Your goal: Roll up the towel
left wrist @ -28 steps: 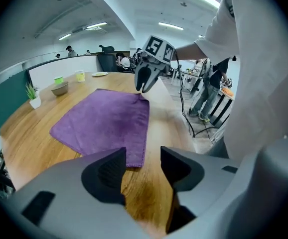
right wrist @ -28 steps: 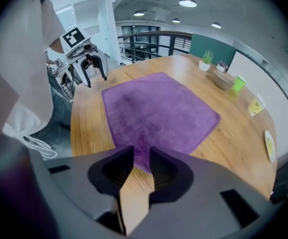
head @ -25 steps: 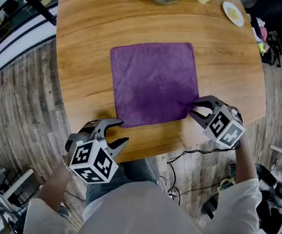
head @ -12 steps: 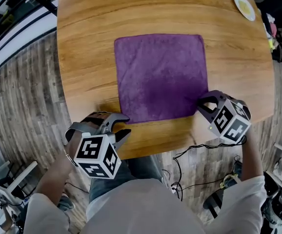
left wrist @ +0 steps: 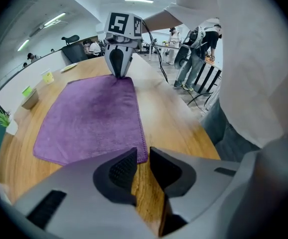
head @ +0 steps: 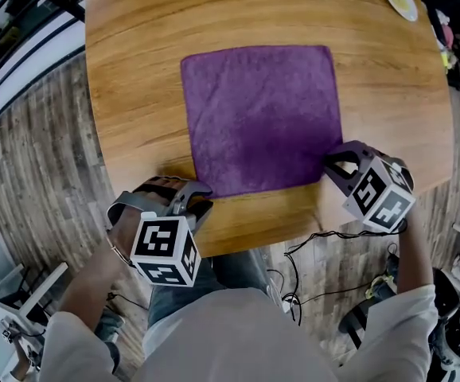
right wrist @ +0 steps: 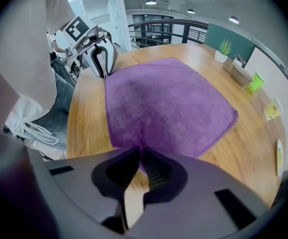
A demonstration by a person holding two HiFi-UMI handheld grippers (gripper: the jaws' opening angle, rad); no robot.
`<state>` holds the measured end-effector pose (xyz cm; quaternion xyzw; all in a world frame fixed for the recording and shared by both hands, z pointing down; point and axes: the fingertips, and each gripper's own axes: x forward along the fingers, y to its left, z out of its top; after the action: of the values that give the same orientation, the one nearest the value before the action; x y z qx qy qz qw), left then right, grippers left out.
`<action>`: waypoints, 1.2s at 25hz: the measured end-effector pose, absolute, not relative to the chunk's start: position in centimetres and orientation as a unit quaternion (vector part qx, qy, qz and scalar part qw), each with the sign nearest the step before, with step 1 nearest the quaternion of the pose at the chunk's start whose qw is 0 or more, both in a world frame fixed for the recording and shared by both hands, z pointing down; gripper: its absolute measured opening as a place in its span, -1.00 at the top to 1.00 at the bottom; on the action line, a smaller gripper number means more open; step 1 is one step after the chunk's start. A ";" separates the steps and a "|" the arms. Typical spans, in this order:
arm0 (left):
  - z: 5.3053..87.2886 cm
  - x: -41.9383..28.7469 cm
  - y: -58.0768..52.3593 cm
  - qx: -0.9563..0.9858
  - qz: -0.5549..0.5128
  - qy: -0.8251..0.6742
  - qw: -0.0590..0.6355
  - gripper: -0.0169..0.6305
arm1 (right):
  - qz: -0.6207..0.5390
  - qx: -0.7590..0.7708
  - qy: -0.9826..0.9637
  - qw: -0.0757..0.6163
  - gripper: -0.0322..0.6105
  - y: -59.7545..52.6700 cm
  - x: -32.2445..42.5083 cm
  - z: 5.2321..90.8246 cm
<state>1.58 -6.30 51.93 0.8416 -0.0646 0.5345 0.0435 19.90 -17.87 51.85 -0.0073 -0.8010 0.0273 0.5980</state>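
towel (head: 262, 118): purple; it lies flat and unrolled on the wooden table (head: 134, 46)
left gripper (left wrist: 143, 158): you hold it at the towel's 7 o'clock corner; its jaws have just been closing and stand a narrow slit apart; the corner reaches their tips, unpressed
right gripper (right wrist: 140, 156): you hold it at the 4 o'clock corner; its jaws have just been closing and pinch the towel's edge; a small crease runs up from the tips
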 end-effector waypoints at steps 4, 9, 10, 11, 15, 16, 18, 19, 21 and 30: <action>52.0 1.7 -6.4 0.841 0.536 -0.068 0.041 0.74 | 0.023 -0.008 -0.802 0.597 0.82 -17.7 19.8 51.7; 51.9 1.5 -6.8 0.840 0.534 -0.090 0.027 0.87 | 0.013 -0.003 -0.802 0.597 0.85 -17.6 19.9 51.6; 51.9 1.5 -6.9 0.841 0.532 -0.094 0.029 0.87 | 0.012 -0.001 -0.804 0.595 0.85 -17.7 19.9 51.5; 51.9 1.5 -7.0 0.842 0.529 -0.098 0.032 0.87 | 0.013 0.002 -0.806 0.592 0.85 -17.7 19.9 51.4; 51.7 1.4 -7.3 0.848 0.513 -0.119 0.063 0.88 | 0.029 0.031 -0.828 0.559 0.85 -18.0 20.3 50.8; 51.6 1.3 -7.3 0.849 0.508 -0.125 0.073 0.88 | 0.035 0.041 -0.836 0.546 0.85 -18.0 20.4 50.5; 51.3 1.0 -7.3 0.851 0.498 -0.138 0.095 0.88 | 0.043 0.061 -0.848 0.524 0.85 -18.0 20.7 49.8; 51.2 0.9 -7.3 0.852 0.492 -0.145 0.105 0.88 | 0.046 0.070 -0.853 0.515 0.85 -17.9 20.9 49.5; 50.8 0.6 -7.3 0.853 0.480 -0.160 0.124 0.88 | 0.055 0.087 -0.861 0.499 0.85 -17.7 21.3 48.9; 49.7 -0.1 -8.4 0.850 0.455 -0.207 0.166 0.88 | 0.099 0.151 -0.885 0.428 0.85 -18.7 22.1 47.5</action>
<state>-0.09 -8.44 49.70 0.8497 -0.2075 0.4554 0.1663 22.06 -18.71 47.50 0.1514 -0.8854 0.0989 0.4283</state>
